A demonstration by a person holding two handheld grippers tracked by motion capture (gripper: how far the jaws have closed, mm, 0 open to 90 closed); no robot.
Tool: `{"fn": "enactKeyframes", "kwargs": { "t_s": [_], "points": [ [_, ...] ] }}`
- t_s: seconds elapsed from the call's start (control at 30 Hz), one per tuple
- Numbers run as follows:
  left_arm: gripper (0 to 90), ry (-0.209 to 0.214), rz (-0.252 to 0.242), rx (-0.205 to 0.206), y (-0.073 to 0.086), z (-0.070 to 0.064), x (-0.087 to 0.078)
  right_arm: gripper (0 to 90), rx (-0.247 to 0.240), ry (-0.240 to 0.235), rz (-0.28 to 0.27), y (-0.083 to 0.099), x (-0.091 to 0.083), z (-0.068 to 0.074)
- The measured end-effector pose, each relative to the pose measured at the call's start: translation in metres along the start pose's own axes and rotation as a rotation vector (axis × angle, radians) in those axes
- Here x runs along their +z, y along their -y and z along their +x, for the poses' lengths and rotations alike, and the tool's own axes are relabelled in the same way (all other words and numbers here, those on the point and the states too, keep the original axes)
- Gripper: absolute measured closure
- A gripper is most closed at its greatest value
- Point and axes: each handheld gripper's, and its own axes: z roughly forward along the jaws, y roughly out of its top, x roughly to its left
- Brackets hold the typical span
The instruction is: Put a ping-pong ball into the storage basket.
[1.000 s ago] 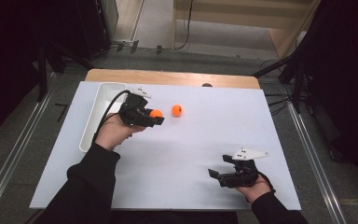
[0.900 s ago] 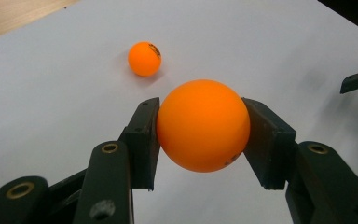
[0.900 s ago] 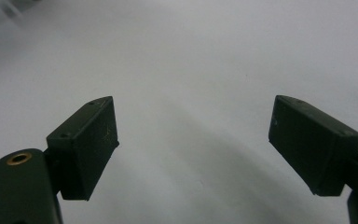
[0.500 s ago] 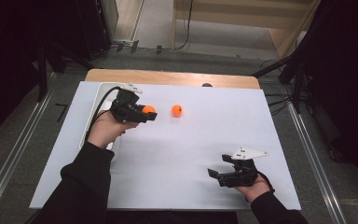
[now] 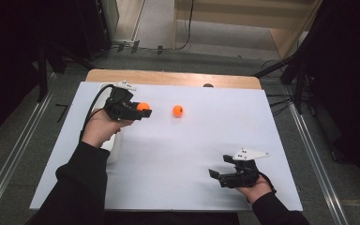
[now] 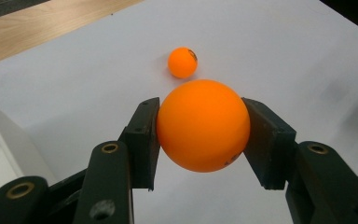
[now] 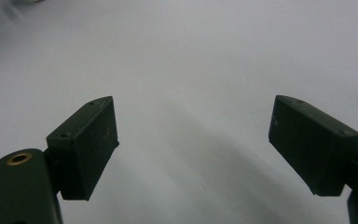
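2 orange balls: the left gripper [image 6: 200, 135] is pinching 1 ball [image 6: 203, 125]; it should be keeping that squeeze light while heading left toward the white tray [image 5: 114, 149]. The right gripper [image 7: 193, 149] is resting spread on the counter [image 5: 201, 150].

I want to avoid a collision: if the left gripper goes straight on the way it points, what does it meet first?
Probably the loose orange ball on the white table; it lies ahead of the left gripper, though slightly off-line.
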Motion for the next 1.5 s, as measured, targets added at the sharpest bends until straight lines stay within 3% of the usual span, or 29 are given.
{"fn": "enactKeyframes", "kwargs": {
  "t_s": [0.77, 1.0, 1.5],
  "points": [
    [50.7, -0.065, -0.018, -0.055, 0.005, 0.022, -0.010, 14.1, 0.002, -0.003, -0.001, 0.001, -0.002, 0.000],
    [50.7, -0.116, -0.032, -0.073, 0.006, 0.027, -0.014, 14.1, -0.002, 0.002, 0.000, 0.001, -0.002, -0.001],
    [50.7, -0.177, -0.061, -0.131, 0.010, 0.037, -0.017, 14.1, 0.003, 0.005, -0.004, 0.001, 0.000, -0.002]
  ]
}}
